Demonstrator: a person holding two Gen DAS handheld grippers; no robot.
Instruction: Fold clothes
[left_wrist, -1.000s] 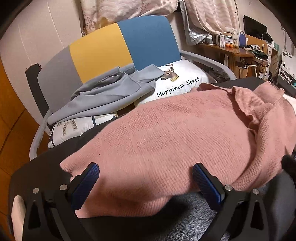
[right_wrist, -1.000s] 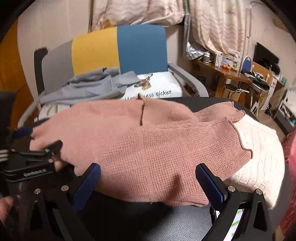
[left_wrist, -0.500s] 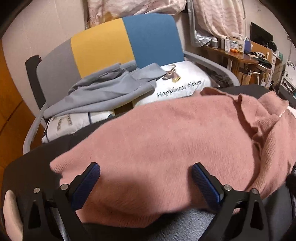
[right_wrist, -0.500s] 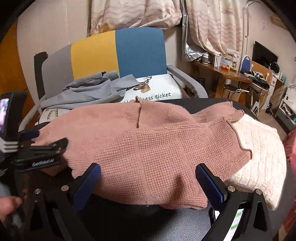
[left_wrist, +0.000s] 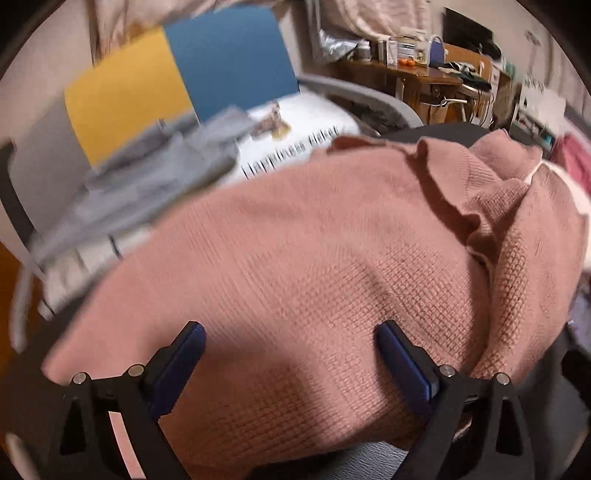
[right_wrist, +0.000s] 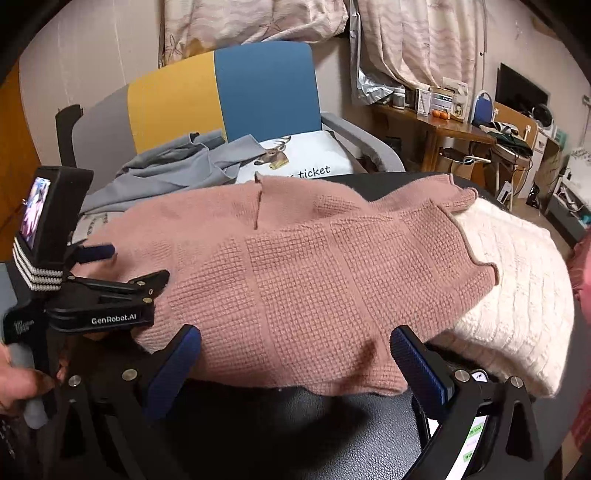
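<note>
Left gripper hangs wide over the pink sweater, jaws just narrowed slightly, gripping nothing; right gripper gapes, empty too.

A pink sweater lies across a black surface, partly overlapping a cream knit.

My left wrist view is smeared with motion — the grey garment and the cushion print blur past reading. From the right, the pink sweater hides the start of that print. The cream knit runs under the sweater, its extent unknown. A phone sits half behind my right gripper's finger — screen text too small to read.
</note>
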